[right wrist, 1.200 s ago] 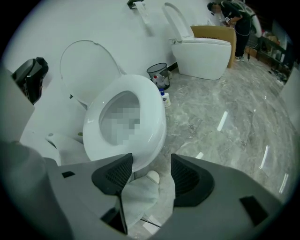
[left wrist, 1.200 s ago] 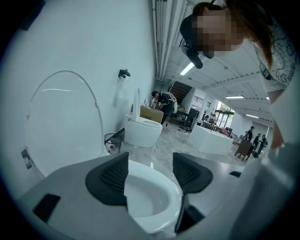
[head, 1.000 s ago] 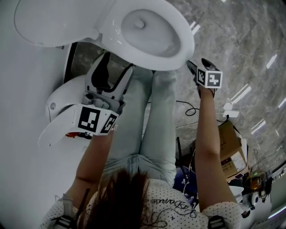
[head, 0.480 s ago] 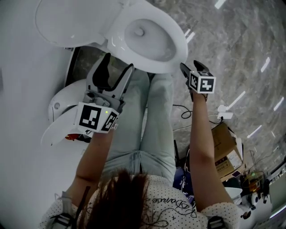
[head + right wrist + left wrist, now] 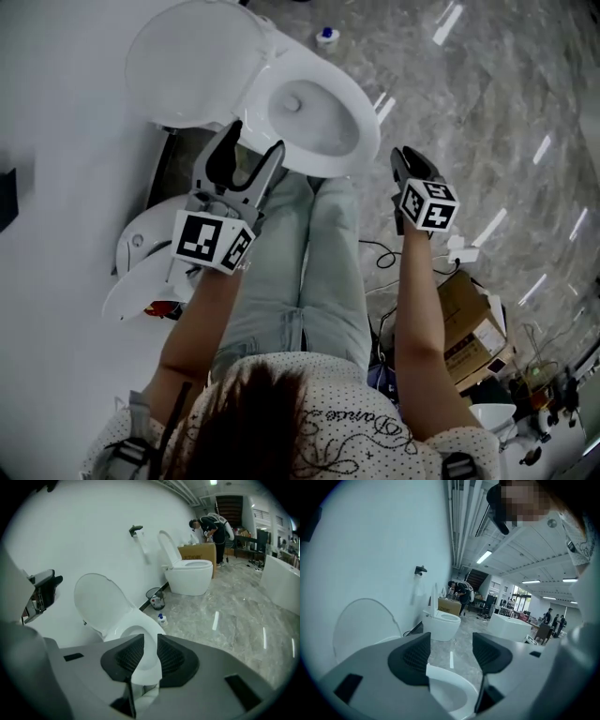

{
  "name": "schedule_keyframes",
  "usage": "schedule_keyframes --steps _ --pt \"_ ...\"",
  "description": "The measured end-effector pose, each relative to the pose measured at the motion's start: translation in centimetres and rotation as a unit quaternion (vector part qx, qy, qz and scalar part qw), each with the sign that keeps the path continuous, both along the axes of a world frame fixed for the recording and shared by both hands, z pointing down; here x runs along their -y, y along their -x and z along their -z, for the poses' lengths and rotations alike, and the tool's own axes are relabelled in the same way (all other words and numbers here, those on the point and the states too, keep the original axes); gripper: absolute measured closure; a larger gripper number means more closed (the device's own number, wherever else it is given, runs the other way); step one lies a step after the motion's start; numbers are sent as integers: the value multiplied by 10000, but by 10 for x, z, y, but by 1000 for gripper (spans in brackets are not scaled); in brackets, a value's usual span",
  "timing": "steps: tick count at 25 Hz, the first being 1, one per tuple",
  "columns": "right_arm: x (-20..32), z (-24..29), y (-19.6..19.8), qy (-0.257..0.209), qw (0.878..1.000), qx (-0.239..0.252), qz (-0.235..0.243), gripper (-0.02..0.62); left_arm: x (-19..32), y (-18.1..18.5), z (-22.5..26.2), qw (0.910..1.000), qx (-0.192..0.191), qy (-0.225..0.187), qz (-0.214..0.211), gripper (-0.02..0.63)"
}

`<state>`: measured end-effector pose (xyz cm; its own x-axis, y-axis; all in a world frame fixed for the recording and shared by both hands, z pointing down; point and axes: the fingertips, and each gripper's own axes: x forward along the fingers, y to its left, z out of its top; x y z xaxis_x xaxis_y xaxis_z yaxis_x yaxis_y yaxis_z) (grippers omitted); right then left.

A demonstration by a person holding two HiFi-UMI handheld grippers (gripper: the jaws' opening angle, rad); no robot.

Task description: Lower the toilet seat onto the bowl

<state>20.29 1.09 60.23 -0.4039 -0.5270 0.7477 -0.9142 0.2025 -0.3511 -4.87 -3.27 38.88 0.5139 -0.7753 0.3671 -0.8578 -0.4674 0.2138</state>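
Observation:
The white toilet bowl (image 5: 314,117) stands against the wall with its seat and lid (image 5: 202,66) raised upright. My left gripper (image 5: 253,150) hovers open at the bowl's near left rim, its pads apart with only the bowl (image 5: 450,698) behind them. Off the bowl's right side, my right gripper (image 5: 405,161) is apart from the rim. Its jaws are closing, a narrow gap remains and nothing lies between them. In the right gripper view the raised lid (image 5: 101,599) and the bowl (image 5: 136,637) show beyond the right gripper (image 5: 150,645).
A second white toilet (image 5: 141,239) stands to the left along the wall. The person's legs in jeans (image 5: 309,244) are just before the bowl. A cardboard box (image 5: 473,323) and cables (image 5: 394,230) lie at the right. A bottle (image 5: 162,619) and a waste bin (image 5: 155,598) sit behind.
Both grippers have come nearer the bowl; the left one now reaches its near rim. The right gripper's jaws have drawn much closer together.

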Motion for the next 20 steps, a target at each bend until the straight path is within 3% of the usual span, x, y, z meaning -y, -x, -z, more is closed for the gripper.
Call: schedule_keyframes --steps 2,8,15,20 --pt "8 27 3 -267 9996 -18 -19 531 4 2 11 10000 4 -34 -40 333" --pt "39 127 22 -1172 9929 -124 166 574 16 5 48 9997 -3 -232 -121 352" --pt "65 246 51 -2245 9733 -80 474 583 21 9 90 9986 -14 -496 -189 441" --pt "78 316 65 -2747 9589 -83 709 583 14 7 140 9961 -202 -833 -202 484"
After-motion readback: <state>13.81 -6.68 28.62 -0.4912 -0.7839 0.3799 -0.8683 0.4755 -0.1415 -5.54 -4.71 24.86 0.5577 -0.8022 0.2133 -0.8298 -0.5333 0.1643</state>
